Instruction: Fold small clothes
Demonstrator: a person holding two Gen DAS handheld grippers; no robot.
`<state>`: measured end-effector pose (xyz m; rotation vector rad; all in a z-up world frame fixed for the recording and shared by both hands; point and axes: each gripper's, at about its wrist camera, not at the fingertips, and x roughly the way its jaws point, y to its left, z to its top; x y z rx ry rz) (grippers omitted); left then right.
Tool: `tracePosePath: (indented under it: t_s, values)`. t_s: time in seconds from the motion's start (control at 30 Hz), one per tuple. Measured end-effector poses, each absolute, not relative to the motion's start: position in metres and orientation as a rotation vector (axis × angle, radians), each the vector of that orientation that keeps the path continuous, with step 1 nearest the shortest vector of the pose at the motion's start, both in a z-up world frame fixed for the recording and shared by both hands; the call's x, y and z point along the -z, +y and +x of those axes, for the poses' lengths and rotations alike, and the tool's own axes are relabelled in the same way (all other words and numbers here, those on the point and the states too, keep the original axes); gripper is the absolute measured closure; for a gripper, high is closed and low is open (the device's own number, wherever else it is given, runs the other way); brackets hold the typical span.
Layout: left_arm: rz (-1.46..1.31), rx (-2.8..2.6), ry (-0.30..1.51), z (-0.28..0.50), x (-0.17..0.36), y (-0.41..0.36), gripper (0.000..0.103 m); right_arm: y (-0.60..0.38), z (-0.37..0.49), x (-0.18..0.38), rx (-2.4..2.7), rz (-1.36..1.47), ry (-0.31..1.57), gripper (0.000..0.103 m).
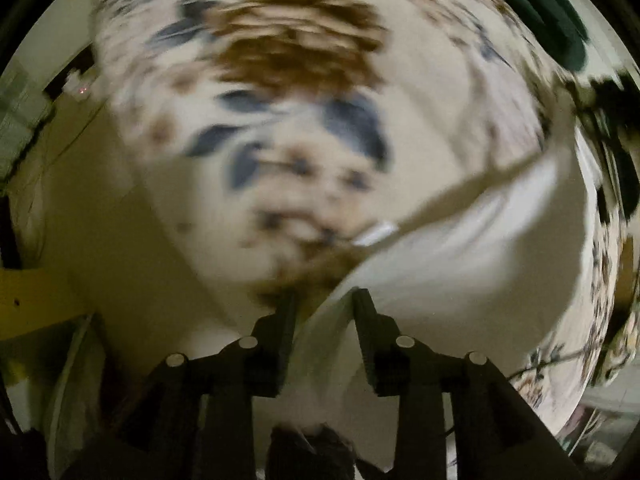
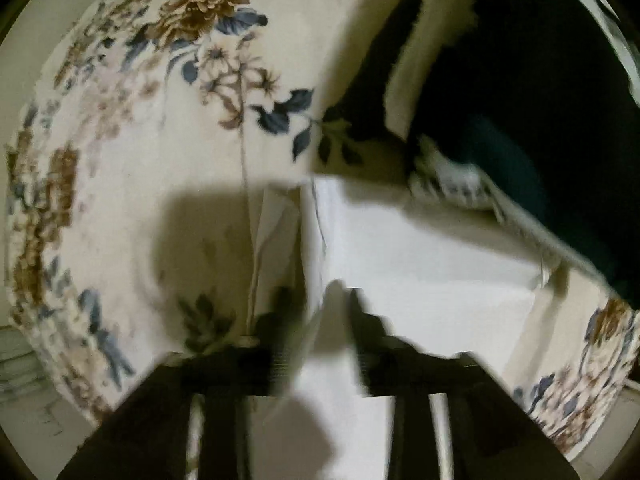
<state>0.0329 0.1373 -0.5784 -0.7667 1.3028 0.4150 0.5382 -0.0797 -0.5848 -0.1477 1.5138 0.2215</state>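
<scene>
Seemingly mid-fold: both tongs stand spread over a white cloth on a floral sheet.

Left tongs (image 1: 324, 300) are parted with an edge of the cloth (image 1: 460, 248) between the fingers, the pads not clearly pressing; right tongs (image 2: 320, 300) gape around a raised fold of it, likewise not clamped. The cloth lies doubled at 3 o'clock of the left view and at centre to 4 o'clock of the right. I judge one fold laid, with further folds and smoothing left. Only the right view shows a dark garment (image 2: 520, 100) at 1 o'clock; the left, blurred, shows green fabric (image 1: 540, 4) at 1 o'clock.
</scene>
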Motion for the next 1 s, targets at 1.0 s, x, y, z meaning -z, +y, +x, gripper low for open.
tracePosePath:
  t_s: [1.0]
  values:
    - [-0.503,0.056,1.196,0.349,0.469,0.040,0.061,-0.294,0.409,0.577,-0.242,0.487,1.432,0.036]
